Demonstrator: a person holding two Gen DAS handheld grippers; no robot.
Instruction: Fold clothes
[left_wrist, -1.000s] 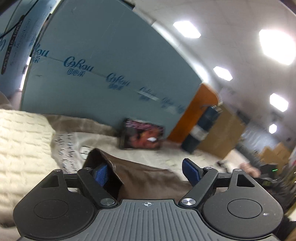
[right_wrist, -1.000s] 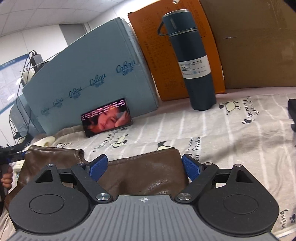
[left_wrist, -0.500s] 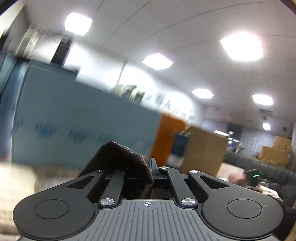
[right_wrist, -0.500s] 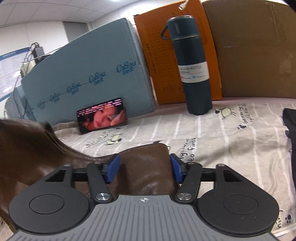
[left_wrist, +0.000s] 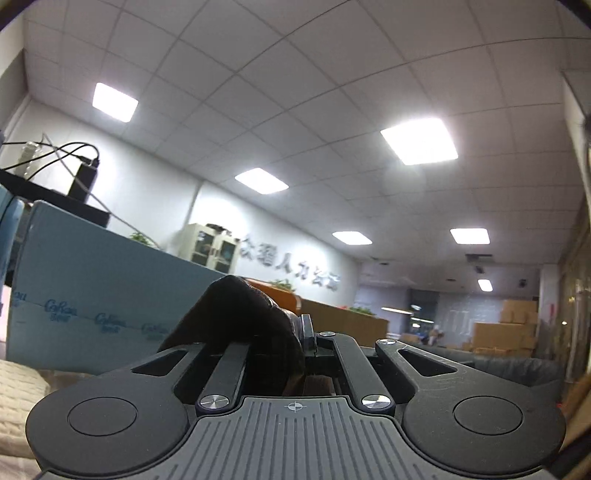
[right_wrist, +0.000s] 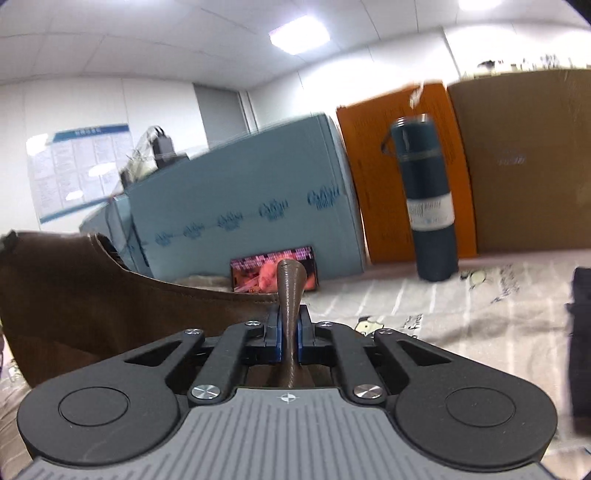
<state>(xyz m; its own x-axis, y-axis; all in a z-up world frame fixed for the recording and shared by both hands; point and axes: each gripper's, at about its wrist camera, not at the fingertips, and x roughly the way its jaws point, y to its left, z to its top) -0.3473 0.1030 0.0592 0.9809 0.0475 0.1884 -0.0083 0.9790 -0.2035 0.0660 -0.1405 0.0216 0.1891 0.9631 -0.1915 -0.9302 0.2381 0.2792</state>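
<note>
Left wrist view: the left tongs (left_wrist: 308, 341) are seen clamped on a bunched fold of the brown garment (left_wrist: 240, 317), which looks dark and leathery here. Most of it is hidden behind the linkage, so its shape can't really be made out. The blue foam board (left_wrist: 92, 288) is cut off at the left edge.

Right wrist view: the right tongs (right_wrist: 289, 334) are clamped on a thin pinched ridge of the brown garment (right_wrist: 74, 291), smooth and suede-like, stretched off to the left, out of frame. Far behind, a phone (right_wrist: 273, 272) is partly blocked by the ridge, and the tall navy bottle (right_wrist: 428, 199) is blurred on the printed cloth (right_wrist: 461, 314).
</note>
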